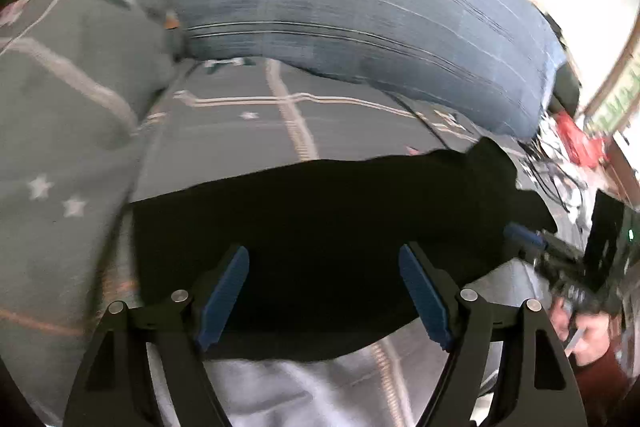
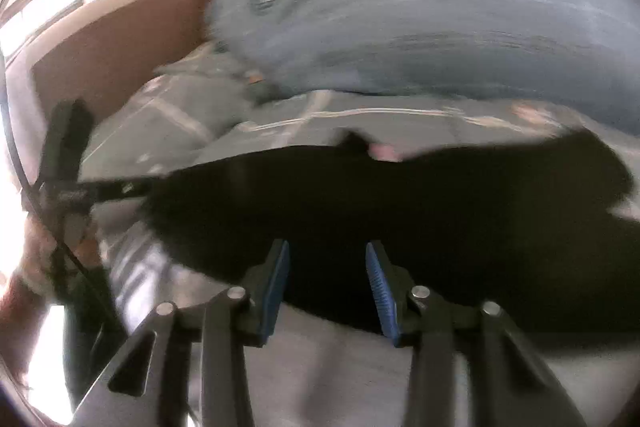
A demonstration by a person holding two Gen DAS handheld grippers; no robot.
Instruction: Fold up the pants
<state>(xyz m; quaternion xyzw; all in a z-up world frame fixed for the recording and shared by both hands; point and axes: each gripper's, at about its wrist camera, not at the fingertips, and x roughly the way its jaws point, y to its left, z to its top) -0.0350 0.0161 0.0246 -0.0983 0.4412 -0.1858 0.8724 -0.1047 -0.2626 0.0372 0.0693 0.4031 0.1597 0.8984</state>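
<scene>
Lying flat, black pants [image 1: 320,247] show no readable label.

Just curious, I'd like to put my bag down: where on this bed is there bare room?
Free: the gray sheet between the black pants and the blue pillow. Crowded: the cluttered right edge and the rumpled blanket at left.

open bedspread [image 1: 240,131] beyond black pants [image 1: 320,227], blue pillow [image 1: 340,7] blocking behind, likely cables [image 1: 552,179] right

A blue striped pillow [image 1: 340,27] fills the upper frame; a grey star-patterned bedsheet [image 1: 240,131] lies below it, red clutter [image 1: 576,139] at right.
</scene>
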